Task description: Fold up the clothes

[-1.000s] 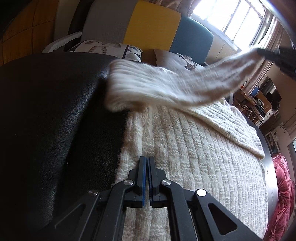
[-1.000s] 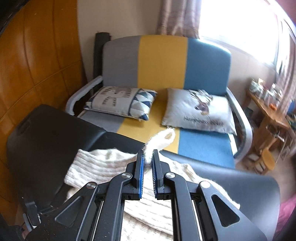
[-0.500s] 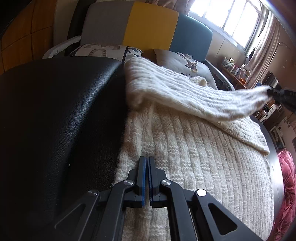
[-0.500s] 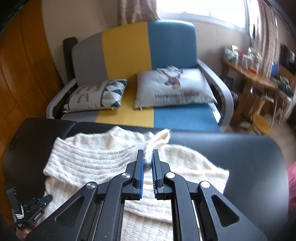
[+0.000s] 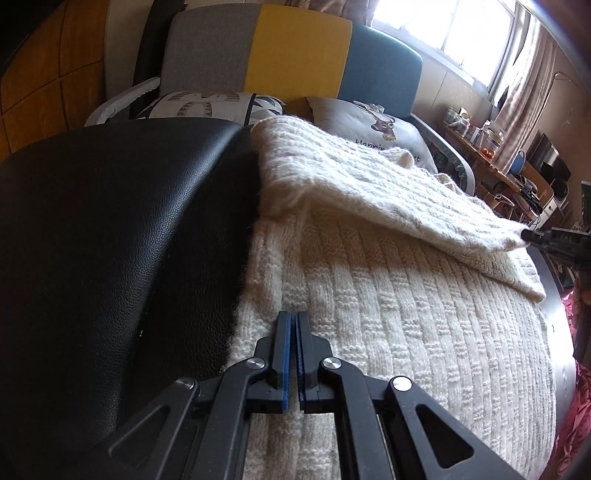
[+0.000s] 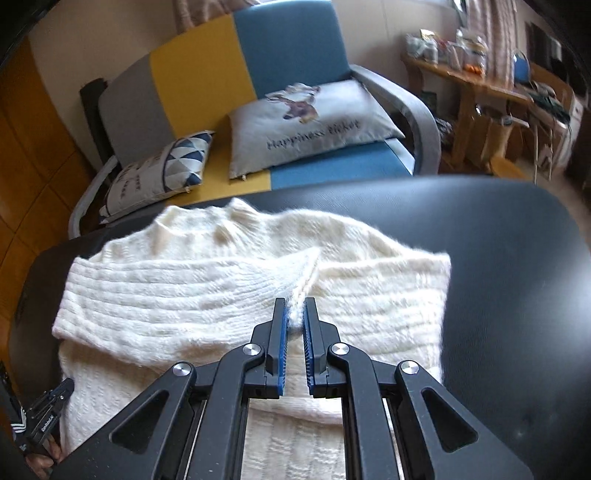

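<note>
R gripper [image 6: 294,317] pinches sleeve cuff [image 6: 295,308] over sweater [image 5: 406,325]; L gripper [image 5: 291,325] shut, empty. Sleeve nearly folded, body folds left.

- A black leather-look desk [image 6: 517,266] fills the foreground, its surface grained and glossy.
- Behind it stands a sofa [image 6: 258,48] with a grey, yellow and blue backrest and pale curved armrests.
- A cushion with blue triangles [image 6: 162,170] lies on the sofa's left side.
- Just beside it, a light grey cushion [image 6: 314,125] bears a printed animal and script lettering.
- A wooden side table [image 6: 487,92], crowded with jars and small items, stands to the right.
- A bright window [image 5: 443,33] with curtains [image 5: 528,81] sits above.
- Red patterned fabric [image 5: 576,406] shows at the right edge.
</note>
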Available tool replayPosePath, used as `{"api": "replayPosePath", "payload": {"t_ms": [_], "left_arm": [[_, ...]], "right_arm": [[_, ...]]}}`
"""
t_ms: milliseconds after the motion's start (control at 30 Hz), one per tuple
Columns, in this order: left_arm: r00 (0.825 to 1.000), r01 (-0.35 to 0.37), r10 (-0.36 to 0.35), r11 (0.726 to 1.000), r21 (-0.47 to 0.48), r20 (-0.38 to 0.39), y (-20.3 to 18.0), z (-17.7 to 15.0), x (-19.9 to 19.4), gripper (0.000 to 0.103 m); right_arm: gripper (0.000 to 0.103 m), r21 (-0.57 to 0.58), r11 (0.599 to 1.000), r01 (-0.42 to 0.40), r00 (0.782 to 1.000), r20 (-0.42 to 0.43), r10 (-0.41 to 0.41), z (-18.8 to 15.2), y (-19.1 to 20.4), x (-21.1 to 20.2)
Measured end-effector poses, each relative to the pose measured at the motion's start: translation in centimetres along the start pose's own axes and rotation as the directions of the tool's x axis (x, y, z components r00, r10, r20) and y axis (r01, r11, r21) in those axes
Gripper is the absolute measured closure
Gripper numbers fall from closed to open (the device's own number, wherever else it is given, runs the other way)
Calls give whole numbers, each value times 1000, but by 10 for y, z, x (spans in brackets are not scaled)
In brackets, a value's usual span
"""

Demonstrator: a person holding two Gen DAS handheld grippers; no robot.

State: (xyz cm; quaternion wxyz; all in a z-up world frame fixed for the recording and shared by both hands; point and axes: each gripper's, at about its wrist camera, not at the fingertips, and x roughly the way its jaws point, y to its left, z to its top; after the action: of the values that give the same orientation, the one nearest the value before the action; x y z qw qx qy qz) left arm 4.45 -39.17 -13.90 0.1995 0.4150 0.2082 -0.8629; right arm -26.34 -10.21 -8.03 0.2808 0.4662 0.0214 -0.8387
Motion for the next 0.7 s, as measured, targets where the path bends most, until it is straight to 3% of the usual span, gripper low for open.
{"api": "replayPosePath", "payload": {"t_ms": [700], "left_arm": [[1000,-25,25,999,29,1,-5,2,0,100]], "right_arm": [[95,44,997,63,998,-20,-63,-23,-32,20]]}}
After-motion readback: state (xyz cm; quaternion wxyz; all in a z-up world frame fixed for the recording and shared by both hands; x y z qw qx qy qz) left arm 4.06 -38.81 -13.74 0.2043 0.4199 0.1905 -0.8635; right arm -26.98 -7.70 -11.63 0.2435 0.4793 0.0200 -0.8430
